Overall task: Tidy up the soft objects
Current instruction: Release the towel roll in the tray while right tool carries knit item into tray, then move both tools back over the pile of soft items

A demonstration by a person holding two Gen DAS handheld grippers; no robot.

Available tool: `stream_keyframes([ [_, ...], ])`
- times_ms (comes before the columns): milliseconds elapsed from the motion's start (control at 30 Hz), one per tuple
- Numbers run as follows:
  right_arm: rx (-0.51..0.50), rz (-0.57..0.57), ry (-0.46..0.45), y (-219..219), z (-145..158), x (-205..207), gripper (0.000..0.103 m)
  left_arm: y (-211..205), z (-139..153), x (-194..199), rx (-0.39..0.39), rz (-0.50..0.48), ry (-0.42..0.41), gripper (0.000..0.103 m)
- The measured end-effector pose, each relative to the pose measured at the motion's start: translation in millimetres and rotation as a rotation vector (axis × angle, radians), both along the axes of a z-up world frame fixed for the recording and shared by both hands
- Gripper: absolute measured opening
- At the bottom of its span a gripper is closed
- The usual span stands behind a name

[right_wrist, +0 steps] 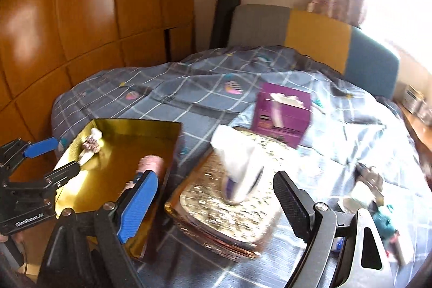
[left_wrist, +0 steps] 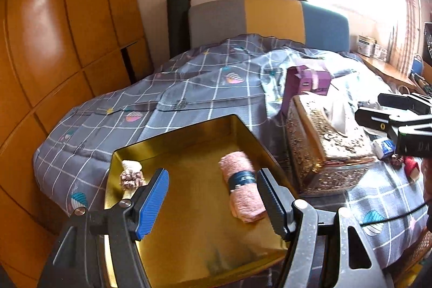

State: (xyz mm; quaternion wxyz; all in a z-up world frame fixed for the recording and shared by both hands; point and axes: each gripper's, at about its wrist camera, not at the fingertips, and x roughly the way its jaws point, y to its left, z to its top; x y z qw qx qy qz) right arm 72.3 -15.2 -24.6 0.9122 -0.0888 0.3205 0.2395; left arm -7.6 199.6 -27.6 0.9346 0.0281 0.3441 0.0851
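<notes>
At the far left stands a wooden wardrobe [left_wrist: 54, 45], with the bed's grey checked bedspread [left_wrist: 162, 99] spreading out from it. Ahead of the left gripper [left_wrist: 213, 201] sits an open gold tin [left_wrist: 189, 131] on the bedspread. The left gripper's jaws stand wide apart with nothing between them but the tin's bare floor below. Just beyond its blue left finger, in the tin's left corner, lie the hair scrunchies [left_wrist: 131, 174] (a pale one and a mottled pink one, touching each other). Just beside its dark right finger, inside the tin near the right wall, lies a rolled pink towel [left_wrist: 243, 190] with a dark paper band around its middle.

To the right of the tin, close alongside it, is an ornate gold tissue box [left_wrist: 324, 147] with white tissue poking from the top. Behind that box stands a purple box [left_wrist: 307, 82]. The bed's headboard [left_wrist: 270, 18] runs along the back in grey, yellow and blue panels.

The right gripper [right_wrist: 216, 209] hangs over the tissue box, seen blurred in its own view; its jaws are spread wide and grip nothing, with the tissue and box top lying below the gap. The rolled towel shows just past its blue left finger, inside the tin. At the far right of the bedspread, beside its dark right finger, lie small items (too blurred to name).
</notes>
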Motion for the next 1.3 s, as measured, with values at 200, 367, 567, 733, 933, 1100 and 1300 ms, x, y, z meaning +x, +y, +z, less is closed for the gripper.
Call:
stream_keyframes([
  [200, 0.018, -0.104, -0.006, -43.1, 0.8, 3.1, 0.089, -22.1, 5.5, 0.2, -0.001, -0.074, -0.007, 0.068],
  [367, 0.032, -0.198, 0.006, -81.4, -3.2, 3.9, 0.089, -46.2, 9.4, 3.8, 0.017, -0.143, -0.01, 0.068],
  [567, 0.049, -0.311, 0.012, -129.5, -6.9, 4.4, 0.089, -75.6, 13.4, 8.2, 0.046, -0.22, -0.013, 0.068],
  [733, 0.072, -0.412, 0.016, -168.9, -6.5, 5.2, 0.09, -101.3, 16.6, 13.5, 0.066, -0.297, -0.016, 0.068],
  [933, 0.114, -0.585, 0.013, -227.4, -6.0, 8.5, 0.09, -140.9, 26.0, 22.0, 0.064, -0.452, -0.026, 0.068],
  [1100, 0.167, -0.771, 0.028, -289.3, -14.7, 12.2, 0.091, -185.9, 27.8, 35.5, 0.044, -0.583, 0.007, 0.068],
  [1300, 0.245, -0.929, 0.07, -346.4, -40.7, 12.3, 0.092, -247.6, 7.8, 55.6, 0.032, -0.717, 0.093, 0.067],
])
